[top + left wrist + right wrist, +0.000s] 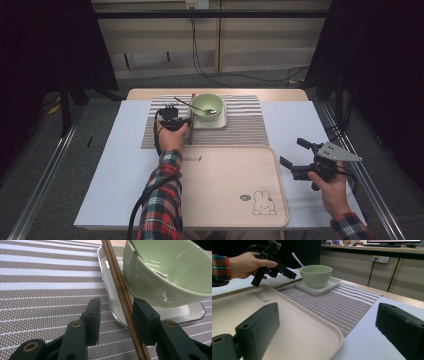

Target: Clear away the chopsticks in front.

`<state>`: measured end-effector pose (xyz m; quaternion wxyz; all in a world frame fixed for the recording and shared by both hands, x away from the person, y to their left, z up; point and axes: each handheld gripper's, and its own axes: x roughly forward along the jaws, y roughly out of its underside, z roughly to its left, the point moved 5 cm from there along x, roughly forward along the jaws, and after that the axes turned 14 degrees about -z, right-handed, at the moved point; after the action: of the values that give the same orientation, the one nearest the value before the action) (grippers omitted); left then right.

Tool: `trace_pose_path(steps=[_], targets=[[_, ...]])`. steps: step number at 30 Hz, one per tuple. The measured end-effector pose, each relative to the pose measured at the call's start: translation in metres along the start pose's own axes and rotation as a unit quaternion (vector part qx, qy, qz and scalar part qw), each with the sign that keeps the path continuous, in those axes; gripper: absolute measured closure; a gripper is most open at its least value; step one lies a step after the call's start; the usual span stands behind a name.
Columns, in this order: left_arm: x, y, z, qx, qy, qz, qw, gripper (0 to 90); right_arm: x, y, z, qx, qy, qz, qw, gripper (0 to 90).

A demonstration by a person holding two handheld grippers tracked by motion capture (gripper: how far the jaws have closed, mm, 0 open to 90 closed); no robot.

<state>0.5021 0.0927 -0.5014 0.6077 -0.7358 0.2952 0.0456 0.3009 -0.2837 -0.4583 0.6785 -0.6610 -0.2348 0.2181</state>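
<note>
Dark wood: we see the chopsticks (120,285) lying as a pair along the left edge of the white square plate (112,302), on the striped placemat (45,285).
Left gripper: our left gripper (116,315) stands over the near end of the chopsticks, jaws partly apart with the sticks between them — the right jaw sits against them, the left jaw stays clear, so we cannot call it a grip.
Bowl: a pale green bowl (172,272) sits on the plate just beside the chopsticks, with a metal spoon (192,106) leaning in it.
Placemat: it lies at the far middle of the white table cover (120,165).
Tray: a beige tray (230,185) with a rabbit drawing lies nearer to us, touching the placemat's near edge.
Right gripper: our right gripper (295,154) hovers beside the tray's right edge — jaws wide, nothing between them.
</note>
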Motion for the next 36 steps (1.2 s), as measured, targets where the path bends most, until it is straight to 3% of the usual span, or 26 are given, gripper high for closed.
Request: trace_pose_path(steps=[3, 9, 16, 24, 36], targets=[[0.0008, 0.0005, -0.0003, 0.008, -0.003, 0.002, 1.0000, 57.7, 0.0000, 0.0002, 0.0001, 0.000, 0.002, 0.002, 1.0000, 4.5], [0.0025, 0.0008, -0.0016, -0.004, -0.001, 0.005, 1.0000, 58.2, 0.0002, 0.0001, -0.0010, 0.001, 0.002, 0.001, 1.0000, 4.5], [0.0038, 0.0015, -0.0002, 0.000, -0.005, 0.009, 0.9999, 60.9, 0.0004, 0.0004, -0.0014, 0.004, 0.004, 0.002, 1.0000, 4.5], [0.0067, 0.0032, -0.0011, -0.011, -0.010, 0.015, 0.9998, 63.7, 0.0002, -0.0005, -0.0018, 0.006, 0.004, -0.002, 1.0000, 4.5], [0.0086, 0.0034, 0.0026, -0.042, -0.015, 0.015, 0.9989, 73.4, -0.0004, -0.0006, -0.0029, 0.005, 0.006, 0.000, 1.0000, 4.5]])
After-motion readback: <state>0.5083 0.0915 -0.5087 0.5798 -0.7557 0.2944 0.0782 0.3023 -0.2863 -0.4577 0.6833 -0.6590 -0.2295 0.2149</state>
